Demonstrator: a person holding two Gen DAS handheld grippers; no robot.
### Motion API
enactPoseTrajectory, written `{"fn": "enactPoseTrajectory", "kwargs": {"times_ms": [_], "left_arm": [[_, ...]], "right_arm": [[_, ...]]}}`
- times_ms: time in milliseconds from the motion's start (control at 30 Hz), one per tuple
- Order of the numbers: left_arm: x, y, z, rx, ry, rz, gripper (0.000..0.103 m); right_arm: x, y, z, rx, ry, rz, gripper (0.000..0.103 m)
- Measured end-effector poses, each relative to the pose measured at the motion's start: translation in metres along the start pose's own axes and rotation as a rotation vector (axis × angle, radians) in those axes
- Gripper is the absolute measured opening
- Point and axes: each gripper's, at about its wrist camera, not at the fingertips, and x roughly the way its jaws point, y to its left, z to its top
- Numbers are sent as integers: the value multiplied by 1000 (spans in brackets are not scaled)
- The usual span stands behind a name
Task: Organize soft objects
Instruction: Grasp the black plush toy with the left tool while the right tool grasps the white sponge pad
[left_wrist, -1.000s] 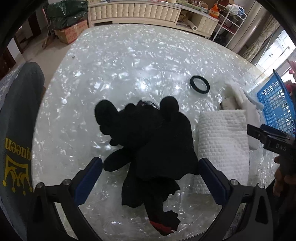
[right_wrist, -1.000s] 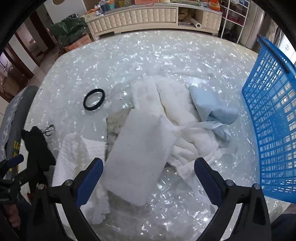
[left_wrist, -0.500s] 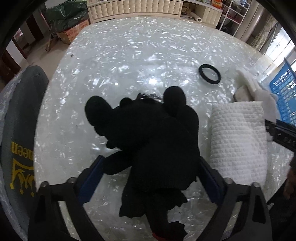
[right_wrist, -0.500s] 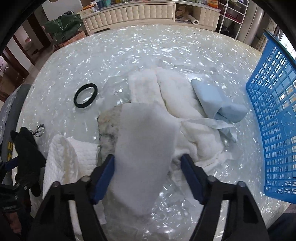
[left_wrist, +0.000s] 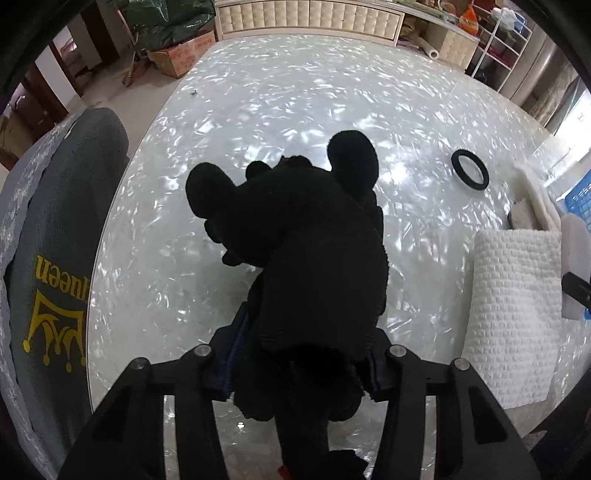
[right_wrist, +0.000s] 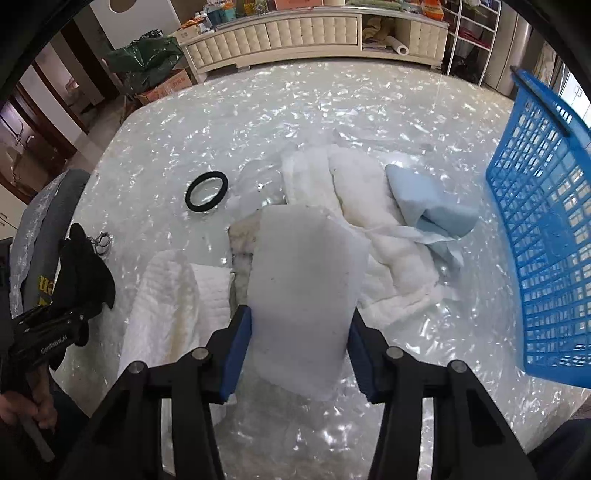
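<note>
Between the right gripper's (right_wrist: 299, 350) jaws a white pad (right_wrist: 303, 280) sits clamped, long axis pointing away, basket (right_wrist: 546, 236) near to its right; the left gripper (left_wrist: 301, 354) jaws clamp a black plush (left_wrist: 306, 251) above the bench (left_wrist: 280, 96).

The far half of the pearly table (right_wrist: 332, 99) lies bare right up to its rim, so there is wide passage there. Nearer in, things crowd. A black ring (right_wrist: 206, 191) lies flat to the left, apart from the heap of white cloths (right_wrist: 373, 206) and the pale blue cloth (right_wrist: 428, 199) against it. The blue basket (right_wrist: 546, 236) walls off the right side, with only a narrow strip of table between it and the heap. A white waffle towel (left_wrist: 513, 314) fills the gap between the two grippers, and a grey chair back (left_wrist: 51, 258) blocks the left edge.
</note>
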Motion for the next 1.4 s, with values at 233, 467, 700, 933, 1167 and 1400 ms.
{"fn": "enactPoseTrajectory", "kwargs": {"times_ms": [233, 467, 700, 933, 1167, 1400], "left_arm": [[-19, 3, 0, -19, -58, -59, 46], [-65, -18, -16, -28, -121, -161, 46], [-104, -68, -35, 41, -186, -205, 46], [-141, -123, -37, 127, -259, -223, 46], [-163, -165, -34, 199, -313, -224, 46], [-182, -198, -42, 254, -345, -235, 46]], "right_arm": [[-20, -3, -5, -30, -31, -21, 46], [-47, -4, -12, -66, -88, -47, 46], [-83, -14, -20, -84, -160, -51, 46], [-116, -29, -22, -78, -245, -55, 46], [-139, -48, -25, -75, -309, -65, 46], [-140, -66, -30, -79, -341, -98, 46]]}}
